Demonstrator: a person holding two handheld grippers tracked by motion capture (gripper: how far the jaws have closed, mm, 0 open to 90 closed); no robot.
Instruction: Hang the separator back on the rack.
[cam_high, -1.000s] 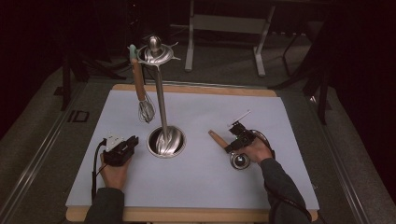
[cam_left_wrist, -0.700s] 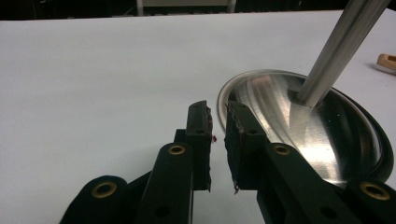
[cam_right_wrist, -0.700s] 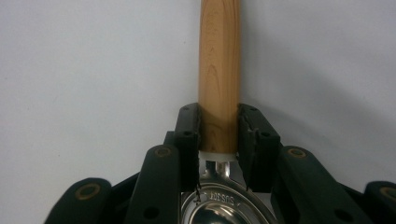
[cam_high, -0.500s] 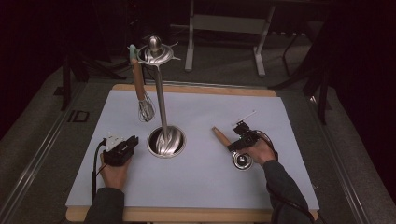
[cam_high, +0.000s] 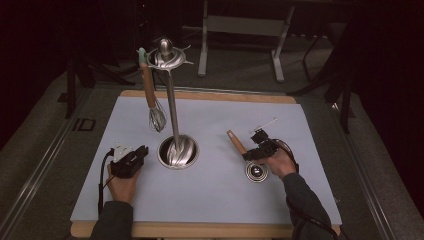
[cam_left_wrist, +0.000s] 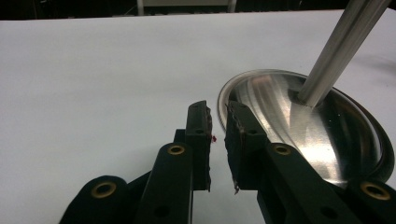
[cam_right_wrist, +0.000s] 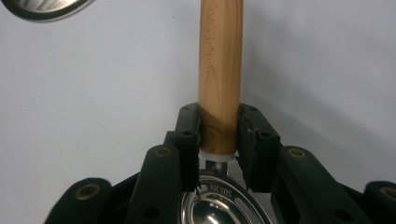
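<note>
High view: the table (cam_high: 150, 227) carries a pale blue mat (cam_high: 215, 195) that stops short of the wooden front and rear edges. A steel utensil stand (cam_high: 172, 120) rises from its round base (cam_high: 177, 152) left of centre; a wooden-handled whisk (cam_high: 152, 102) hangs from its top hooks. The left tool (cam_high: 131, 161) rests on the mat just left of the base, apart from it. The right tool (cam_high: 257, 150) lies right of centre, holding a wooden-handled ladle (cam_high: 245, 157) whose handle points toward the stand and whose steel bowl lies on the mat below the hand. Open mat lies between the ladle and the base, and broad free mat lies toward the front and right edges.

Left gripper view: the left tool (cam_left_wrist: 217, 140) shows its jaws parted by a narrow gap, nothing between them. The rim of the stand's base (cam_left_wrist: 327, 140) sits close ahead on the right, with the pole rising from it. Bare mat extends left and ahead.

Right gripper view: the right tool (cam_right_wrist: 218, 135) is clenched on the ladle's wooden handle (cam_right_wrist: 219, 70) near its ferrule; the steel bowl sits below. The base's rim (cam_right_wrist: 42, 9) appears at the top left, well apart.
</note>
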